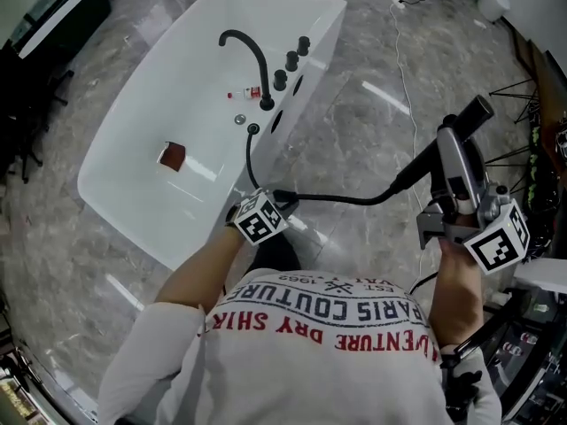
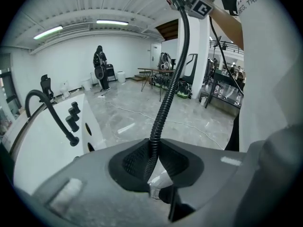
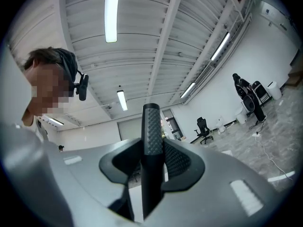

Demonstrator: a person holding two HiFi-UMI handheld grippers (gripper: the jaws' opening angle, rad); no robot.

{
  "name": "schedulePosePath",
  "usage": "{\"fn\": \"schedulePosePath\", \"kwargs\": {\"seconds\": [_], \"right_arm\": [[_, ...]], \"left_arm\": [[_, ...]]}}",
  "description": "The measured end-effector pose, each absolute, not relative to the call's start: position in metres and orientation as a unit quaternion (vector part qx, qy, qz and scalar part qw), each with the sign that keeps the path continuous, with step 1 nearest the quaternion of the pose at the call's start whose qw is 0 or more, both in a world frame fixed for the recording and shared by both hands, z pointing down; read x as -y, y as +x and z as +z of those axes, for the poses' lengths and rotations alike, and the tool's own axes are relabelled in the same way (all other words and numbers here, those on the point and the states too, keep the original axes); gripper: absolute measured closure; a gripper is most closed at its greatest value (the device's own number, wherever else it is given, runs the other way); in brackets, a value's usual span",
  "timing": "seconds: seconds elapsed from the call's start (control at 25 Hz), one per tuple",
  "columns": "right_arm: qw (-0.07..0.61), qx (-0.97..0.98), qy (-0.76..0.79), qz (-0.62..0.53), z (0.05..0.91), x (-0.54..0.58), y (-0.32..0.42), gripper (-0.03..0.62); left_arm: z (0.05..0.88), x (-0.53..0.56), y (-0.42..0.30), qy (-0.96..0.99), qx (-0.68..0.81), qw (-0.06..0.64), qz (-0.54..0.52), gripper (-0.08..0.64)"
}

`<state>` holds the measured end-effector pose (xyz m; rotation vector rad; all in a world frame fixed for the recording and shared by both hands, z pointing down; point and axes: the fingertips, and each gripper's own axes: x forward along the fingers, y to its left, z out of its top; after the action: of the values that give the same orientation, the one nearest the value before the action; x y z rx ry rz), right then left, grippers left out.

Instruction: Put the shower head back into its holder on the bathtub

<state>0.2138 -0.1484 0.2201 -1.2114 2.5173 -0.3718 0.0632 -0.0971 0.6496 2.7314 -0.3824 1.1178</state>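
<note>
- The black, textured rod-shaped shower head [image 1: 476, 112] is up at 3 o'clock, well apart from the white bathtub [image 1: 124, 162] and not in its holder yet.
- The right gripper [image 1: 452, 153] has its jaws clamped on the shower head.
- The left gripper [image 1: 276, 200] pinches the black ribbed hose [image 1: 345, 199] beside the tub rim.
- By my judgement, the carry-over and the seating are both left to do.

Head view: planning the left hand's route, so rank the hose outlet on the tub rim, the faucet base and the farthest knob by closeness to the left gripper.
1. Hose outlet, on the rim just beyond the left gripper.
2. Faucet base, farther along the rim.
3. Farthest knob, toward the far end.
</note>
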Motion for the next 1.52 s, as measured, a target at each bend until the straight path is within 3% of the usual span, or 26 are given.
{"fn": "schedulePosePath", "kwargs": {"seconds": [0.48, 0.92, 1.52], "right_arm": [[0.079, -0.885, -0.432, -0.156, 0.297, 0.174, 0.182, 0.451], [0.002, -0.885, -0.429, -0.183, 0.384, 0.188, 0.167, 0.453], [-0.071, -0.889, -0.413, -0.186, 0.425, 0.211, 0.146, 0.454]], "left_arm": [[0.588, 0.155, 0.027, 0.918, 0.197, 0.072, 0.336, 0.495], [0.586, 0.182, 0.009, 0.911, 0.227, 0.085, 0.335, 0.495], [0.518, 0.292, -0.031, 0.897, 0.321, 0.077, 0.292, 0.494]]}}
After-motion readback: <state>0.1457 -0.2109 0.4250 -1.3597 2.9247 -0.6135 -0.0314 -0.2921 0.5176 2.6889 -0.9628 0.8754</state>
